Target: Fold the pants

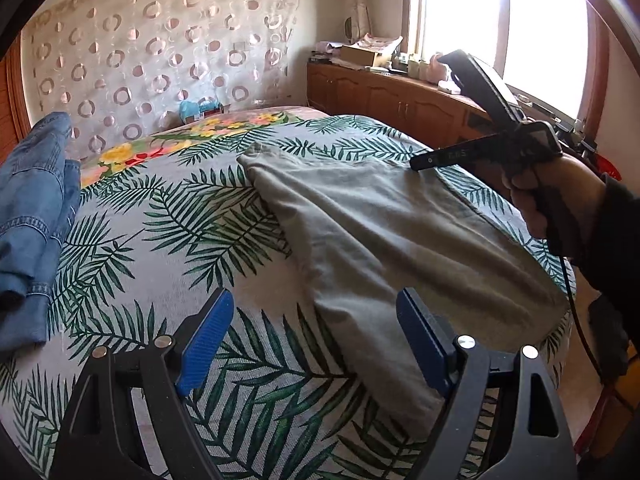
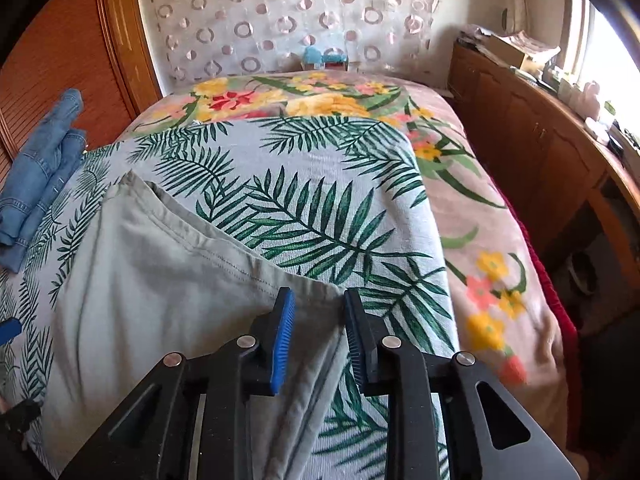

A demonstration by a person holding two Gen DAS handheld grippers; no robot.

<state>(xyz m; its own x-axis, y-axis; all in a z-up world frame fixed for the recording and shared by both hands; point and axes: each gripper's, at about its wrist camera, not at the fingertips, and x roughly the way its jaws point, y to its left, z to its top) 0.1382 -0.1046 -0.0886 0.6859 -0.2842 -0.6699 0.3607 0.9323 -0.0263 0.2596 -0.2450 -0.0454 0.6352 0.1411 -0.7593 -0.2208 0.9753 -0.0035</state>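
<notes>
Grey-green pants [image 1: 384,240] lie folded lengthwise on the leaf-print bed cover [image 1: 168,240]. My left gripper [image 1: 316,344] is open and hovers above the near left end of the pants, empty. In the right wrist view the pants [image 2: 160,292] spread to the left. My right gripper [image 2: 318,336] hangs over their right edge with its jaws partly apart; a fold of grey cloth lies between the blue pads [image 2: 282,340], not clamped. The right gripper's body and the hand holding it show in the left wrist view [image 1: 520,140].
Blue jeans [image 1: 32,216] lie at the bed's left side, also in the right wrist view [image 2: 44,168]. A floral blanket [image 2: 480,240] covers the bed's far and right parts. A wooden cabinet [image 2: 540,148] with clutter stands along the window on the right.
</notes>
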